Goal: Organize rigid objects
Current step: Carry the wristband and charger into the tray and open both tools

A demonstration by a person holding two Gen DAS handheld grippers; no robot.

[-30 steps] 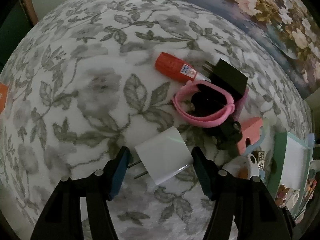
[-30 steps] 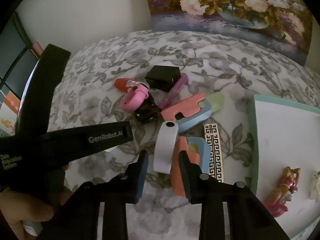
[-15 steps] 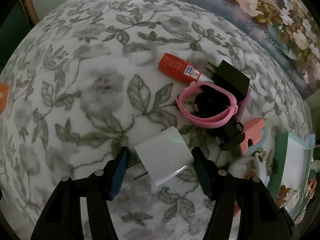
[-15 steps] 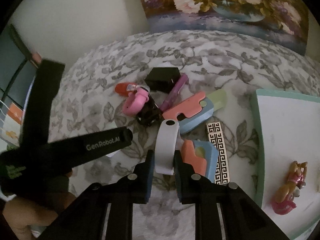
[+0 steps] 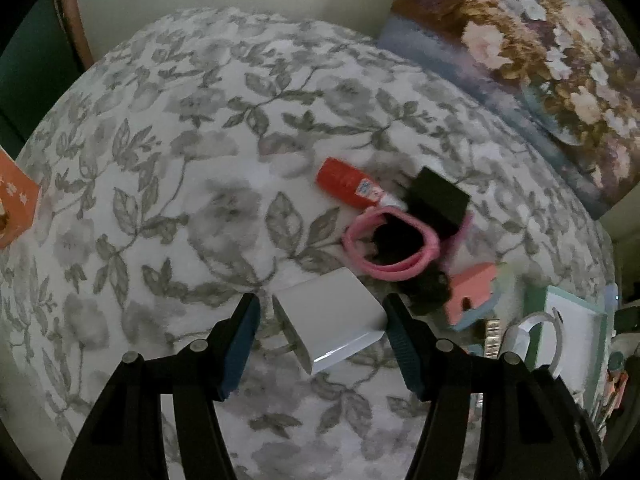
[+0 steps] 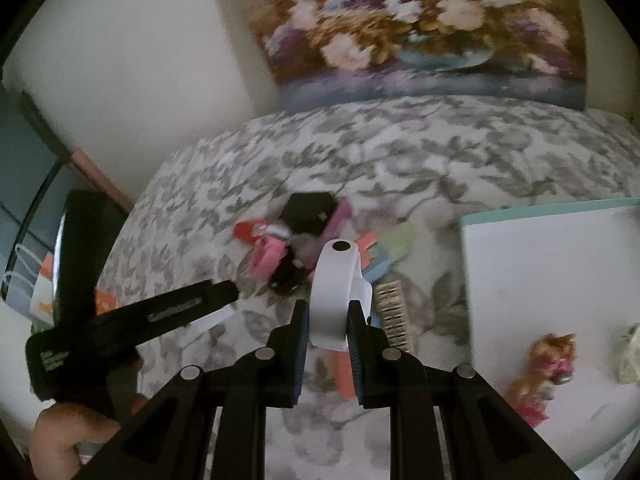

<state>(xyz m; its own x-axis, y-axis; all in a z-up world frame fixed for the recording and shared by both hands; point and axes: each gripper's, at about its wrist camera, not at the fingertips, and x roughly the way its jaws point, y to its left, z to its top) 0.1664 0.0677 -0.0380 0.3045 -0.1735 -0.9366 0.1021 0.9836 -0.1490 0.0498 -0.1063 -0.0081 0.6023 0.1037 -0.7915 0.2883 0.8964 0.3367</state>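
Our right gripper [image 6: 327, 330] clamps the white clip [image 6: 334, 284]; our left gripper [image 5: 320, 336] pinches the white charger [image 5: 332, 316] by 1 corner above the bedspread [image 5: 180, 184], so it could twist loose.

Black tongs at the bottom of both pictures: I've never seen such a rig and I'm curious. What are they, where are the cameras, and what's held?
They are hand-held grippers, one in each of a person's hands, each with a camera looking along its fingers. The left gripper seems to grip a white charger in its own view. The right gripper is shut on a white strap. On the floral cloth lie a red tube, a black adapter and a pink band, beside a green-rimmed tray.
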